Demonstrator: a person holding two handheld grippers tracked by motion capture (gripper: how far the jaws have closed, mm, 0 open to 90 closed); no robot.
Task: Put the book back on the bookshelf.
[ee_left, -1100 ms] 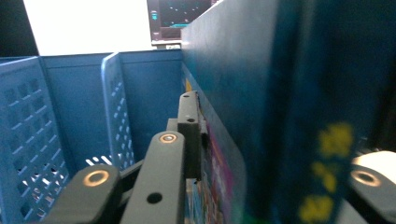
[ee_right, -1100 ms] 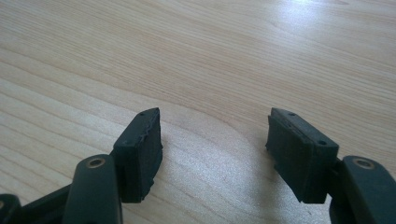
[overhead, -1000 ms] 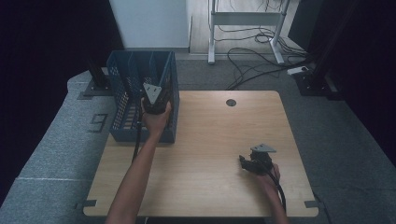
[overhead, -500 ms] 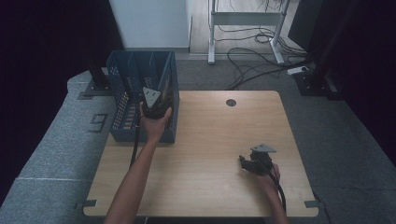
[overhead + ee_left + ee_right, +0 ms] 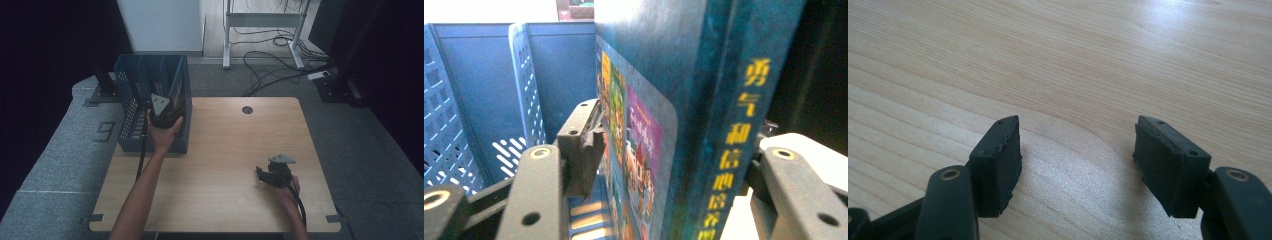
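nearest the person, the right gripper [image 5: 266, 173] rests low over the bare wooden table [image 5: 225, 150], its fingers [image 5: 998, 165] spread open with nothing between them. farther off at the table's left edge, the left gripper [image 5: 161, 112] reaches into the blue slotted basket [image 5: 131, 105]. its fingers [image 5: 581, 150] have just been opening and now stand apart from the upright book [image 5: 694, 120] between them, which stands in the basket's right-hand compartment beside a divider.
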